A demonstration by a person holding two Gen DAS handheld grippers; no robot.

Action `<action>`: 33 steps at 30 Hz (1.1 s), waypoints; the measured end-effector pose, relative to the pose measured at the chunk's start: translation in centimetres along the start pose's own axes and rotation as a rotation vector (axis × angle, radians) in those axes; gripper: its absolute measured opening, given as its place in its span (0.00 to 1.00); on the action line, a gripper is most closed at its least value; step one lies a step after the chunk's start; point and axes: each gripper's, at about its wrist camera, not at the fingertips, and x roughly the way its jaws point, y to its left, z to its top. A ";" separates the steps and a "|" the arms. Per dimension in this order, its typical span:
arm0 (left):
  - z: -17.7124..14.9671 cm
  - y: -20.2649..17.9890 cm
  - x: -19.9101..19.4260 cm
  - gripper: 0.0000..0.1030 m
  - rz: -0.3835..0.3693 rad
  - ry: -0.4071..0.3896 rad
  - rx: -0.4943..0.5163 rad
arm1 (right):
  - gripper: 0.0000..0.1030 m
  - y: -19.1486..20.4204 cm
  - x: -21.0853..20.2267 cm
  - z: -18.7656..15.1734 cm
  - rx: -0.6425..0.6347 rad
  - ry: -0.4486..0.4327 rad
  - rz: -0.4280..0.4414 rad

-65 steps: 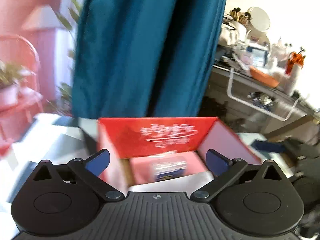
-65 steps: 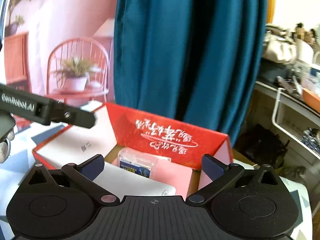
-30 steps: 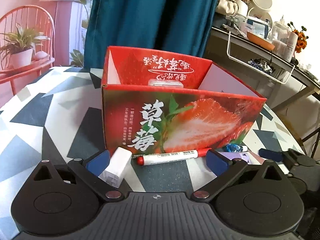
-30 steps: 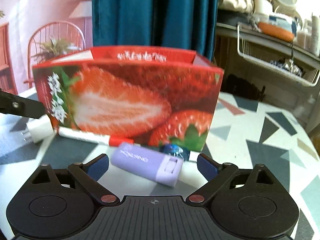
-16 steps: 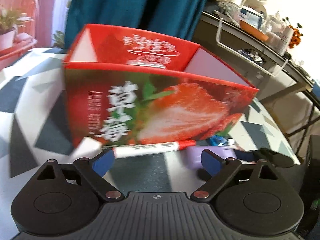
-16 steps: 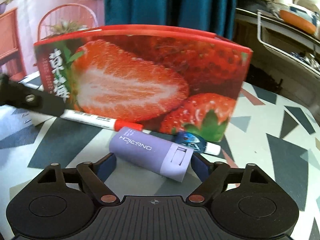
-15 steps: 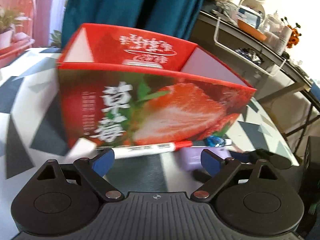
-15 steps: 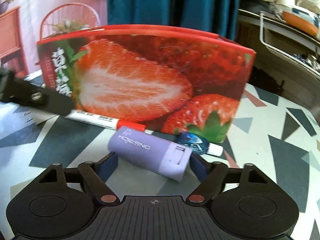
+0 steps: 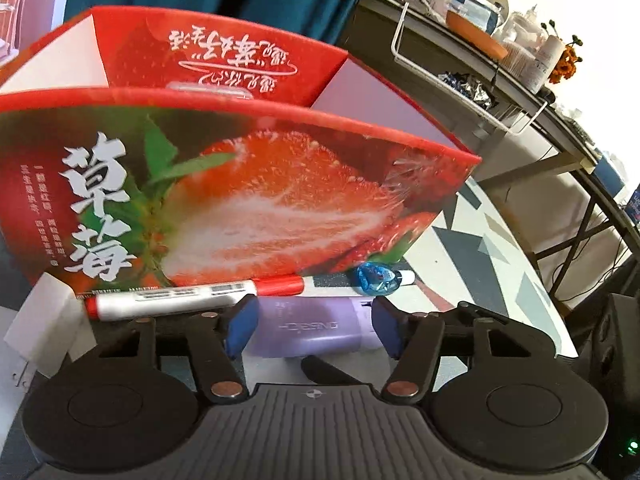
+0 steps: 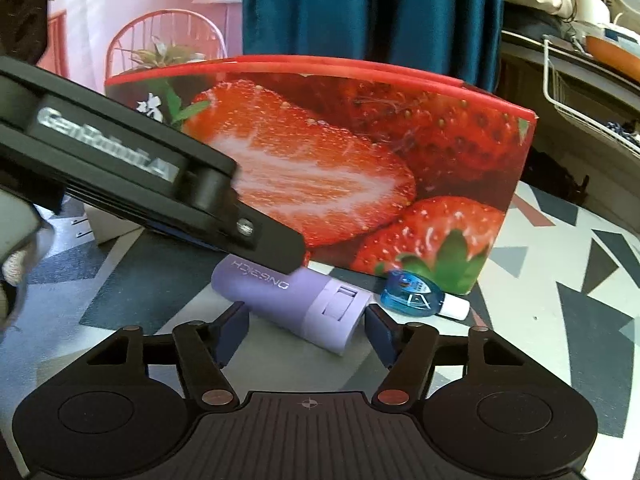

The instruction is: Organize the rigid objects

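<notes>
Jaws of my right gripper (image 10: 306, 330) have just been closing around the purple case (image 10: 296, 300) low in the frame, pads beside it but not yet pressing. My left gripper (image 9: 312, 330) jaws have been narrowing too, half-open, with the marker (image 9: 192, 294) just beyond their tips. I'd centre each pair before squeezing, then lift clear of the box wall. The strawberry box (image 9: 240, 196) stands behind on the worktop (image 10: 560, 300); inside, only a pale object's top edge shows.
</notes>
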 end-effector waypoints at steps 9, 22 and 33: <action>-0.8 1.3 0.9 0.57 0.036 0.031 -0.053 | 0.49 0.3 -0.4 -0.2 -0.017 -0.012 0.039; -1.2 1.1 1.0 0.58 0.045 0.013 -0.033 | 0.48 0.0 -0.4 -0.2 -0.001 -0.013 0.051; -0.9 1.2 0.6 0.58 0.056 0.076 -0.036 | 0.48 0.4 -0.7 -0.3 -0.033 -0.021 0.060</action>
